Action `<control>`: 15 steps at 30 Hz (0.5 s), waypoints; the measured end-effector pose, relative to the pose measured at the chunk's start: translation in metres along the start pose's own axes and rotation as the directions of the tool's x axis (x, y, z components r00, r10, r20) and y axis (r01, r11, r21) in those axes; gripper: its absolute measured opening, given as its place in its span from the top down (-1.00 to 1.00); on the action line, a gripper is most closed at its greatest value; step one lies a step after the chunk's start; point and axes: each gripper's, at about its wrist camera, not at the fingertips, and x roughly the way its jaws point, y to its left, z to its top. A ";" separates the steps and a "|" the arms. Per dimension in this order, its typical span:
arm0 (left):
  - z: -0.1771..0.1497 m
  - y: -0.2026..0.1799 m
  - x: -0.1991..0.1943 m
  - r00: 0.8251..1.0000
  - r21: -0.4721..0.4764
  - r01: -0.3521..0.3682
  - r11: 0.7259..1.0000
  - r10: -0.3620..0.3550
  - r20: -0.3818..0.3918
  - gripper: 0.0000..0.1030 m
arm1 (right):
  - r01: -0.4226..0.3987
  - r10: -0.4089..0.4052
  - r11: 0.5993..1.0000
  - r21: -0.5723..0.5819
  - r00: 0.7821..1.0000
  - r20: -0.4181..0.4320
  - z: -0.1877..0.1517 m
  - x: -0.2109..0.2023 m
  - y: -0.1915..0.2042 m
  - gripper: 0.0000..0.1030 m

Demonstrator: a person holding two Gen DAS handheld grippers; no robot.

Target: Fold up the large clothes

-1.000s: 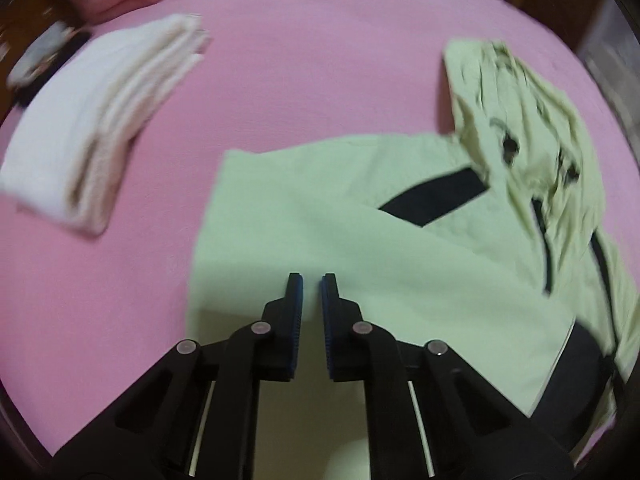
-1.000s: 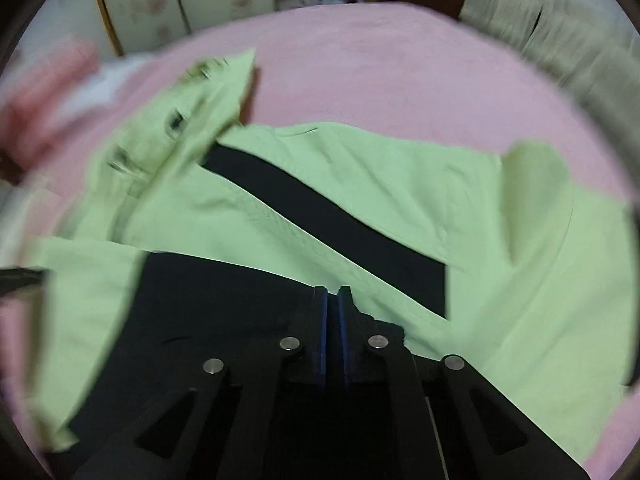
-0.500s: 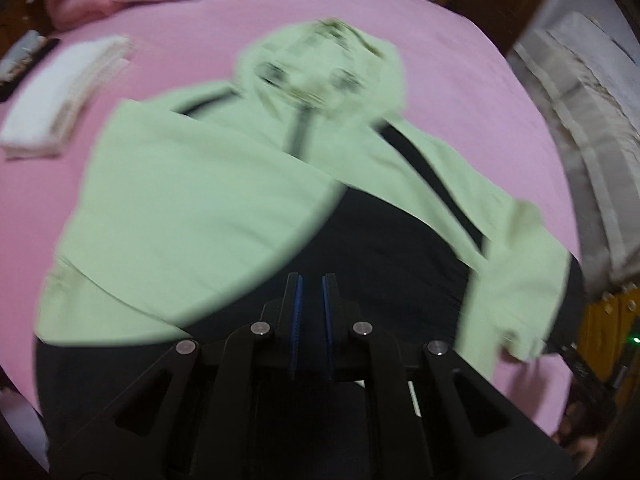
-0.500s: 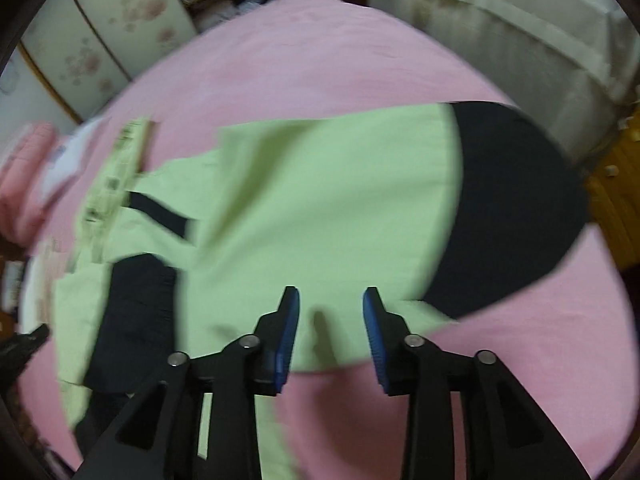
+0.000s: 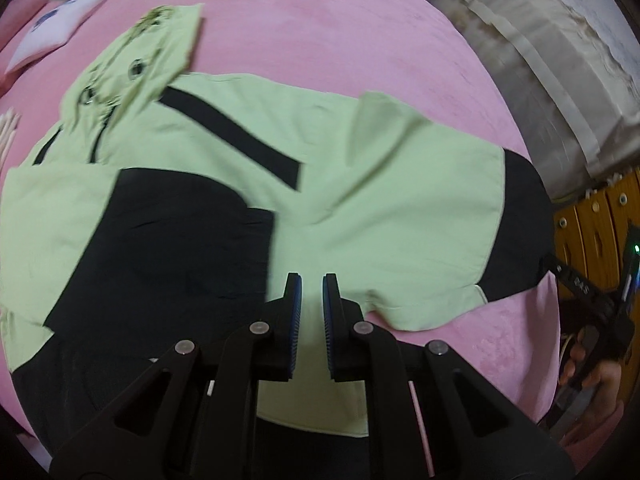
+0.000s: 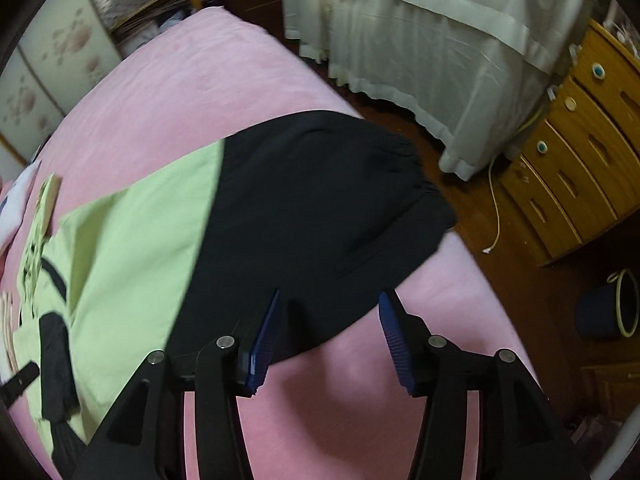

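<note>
Since a second ago both views have swung across the bed (image 5: 360, 40): the left claw (image 5: 311, 312), then over plain green cloth near a folded towel, now hangs above the jacket's (image 5: 400, 200) middle, and the right claw (image 6: 328, 336), then shut over the black panel, now looks down on the sleeve's (image 6: 320, 208) black cuff end.

The left claw is nearly closed — a narrow gap, nothing visibly pinched. The right claw's jaws are opening, about half apart, with only the cuff's edge and pink sheet below them; neither pad presses cloth.

The jacket lies flat on the bed, hood (image 5: 140, 52) at 10 o'clock from the left claw, the outstretched sleeve at 2 o'clock. From the right claw the cuff sits at 12 o'clock, close in.

The fabric looks light, thin and limp — probably slick. The cuff's gathered hem seems the best place to grip.
</note>
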 end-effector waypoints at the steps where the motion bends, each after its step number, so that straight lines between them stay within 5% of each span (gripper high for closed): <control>1: 0.002 -0.004 0.003 1.000 0.007 0.001 1.000 -0.001 -0.007 0.85 | 0.000 0.000 1.000 0.014 1.000 -0.008 0.004 0.006 -0.008 0.00; 11: 0.020 -0.011 0.029 0.998 0.012 0.001 1.000 -0.001 -0.065 0.84 | -0.069 0.067 0.982 0.174 0.998 0.020 0.028 0.042 -0.034 -0.06; 13: 0.022 -0.008 0.027 0.998 0.013 0.006 1.000 -0.006 -0.061 0.84 | -0.089 0.081 0.971 0.221 0.996 0.045 0.030 0.041 -0.040 0.39; 15: 0.024 -0.005 0.022 0.999 0.019 0.010 1.000 -0.009 -0.050 0.84 | -0.101 0.084 0.961 0.257 0.993 0.078 0.030 0.035 -0.045 0.61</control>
